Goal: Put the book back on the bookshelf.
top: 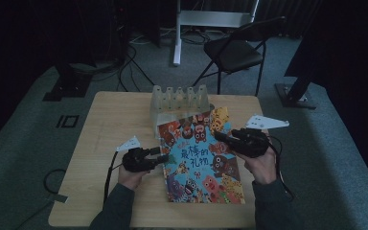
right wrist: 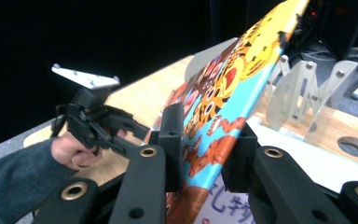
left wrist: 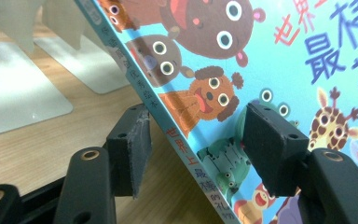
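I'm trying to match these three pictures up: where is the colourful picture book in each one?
High view: the picture book lies mid-table, between both hands.
Left gripper view: its spine edge runs diagonally between that tool's jaws, cover at upper right.
Right gripper view: its edge rises from centre to top right, between that tool's jaws.
Shared landmark: the pale slotted rack behind it.

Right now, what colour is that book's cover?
The book is turquoise with cartoon animals, clearest in the left gripper view.

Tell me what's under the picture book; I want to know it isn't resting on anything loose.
Its far end leans on the white rack. Under the raised spine, bare wooden table shows beneath the book. What lies under its middle and near end is covered.
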`<state>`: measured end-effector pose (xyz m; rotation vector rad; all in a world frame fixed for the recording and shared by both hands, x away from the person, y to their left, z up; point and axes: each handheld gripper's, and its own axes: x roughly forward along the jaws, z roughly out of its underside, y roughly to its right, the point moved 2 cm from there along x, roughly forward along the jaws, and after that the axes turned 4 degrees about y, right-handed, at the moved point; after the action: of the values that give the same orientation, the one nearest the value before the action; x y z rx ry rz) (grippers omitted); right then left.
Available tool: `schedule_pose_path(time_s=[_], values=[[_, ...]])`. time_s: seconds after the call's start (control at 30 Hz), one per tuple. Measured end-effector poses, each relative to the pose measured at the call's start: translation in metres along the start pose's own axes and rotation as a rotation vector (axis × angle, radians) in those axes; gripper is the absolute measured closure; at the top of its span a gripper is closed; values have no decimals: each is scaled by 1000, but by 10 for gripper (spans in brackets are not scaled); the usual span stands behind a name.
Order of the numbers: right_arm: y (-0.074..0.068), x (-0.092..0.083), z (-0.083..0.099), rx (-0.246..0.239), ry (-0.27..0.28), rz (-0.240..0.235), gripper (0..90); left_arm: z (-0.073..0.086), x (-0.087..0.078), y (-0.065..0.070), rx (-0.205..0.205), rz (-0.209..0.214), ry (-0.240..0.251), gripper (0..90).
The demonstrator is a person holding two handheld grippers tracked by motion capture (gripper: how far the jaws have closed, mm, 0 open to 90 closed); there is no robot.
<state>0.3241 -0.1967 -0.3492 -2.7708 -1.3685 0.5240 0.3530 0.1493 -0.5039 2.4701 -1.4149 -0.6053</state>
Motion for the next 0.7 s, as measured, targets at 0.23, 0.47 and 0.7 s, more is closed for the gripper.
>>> schedule_pose_path(time_s=[0.23,0.47,0.7], values=[[9,0,7,36,-3,-9,719,-3,-6,0,8,-11,10,453],[14,3,13,-5,-89,152,493,-11,-10,4,22,10,53,533],[25,5,23,65,-82,170,475,-20,-15,8,44,1,74,578]])
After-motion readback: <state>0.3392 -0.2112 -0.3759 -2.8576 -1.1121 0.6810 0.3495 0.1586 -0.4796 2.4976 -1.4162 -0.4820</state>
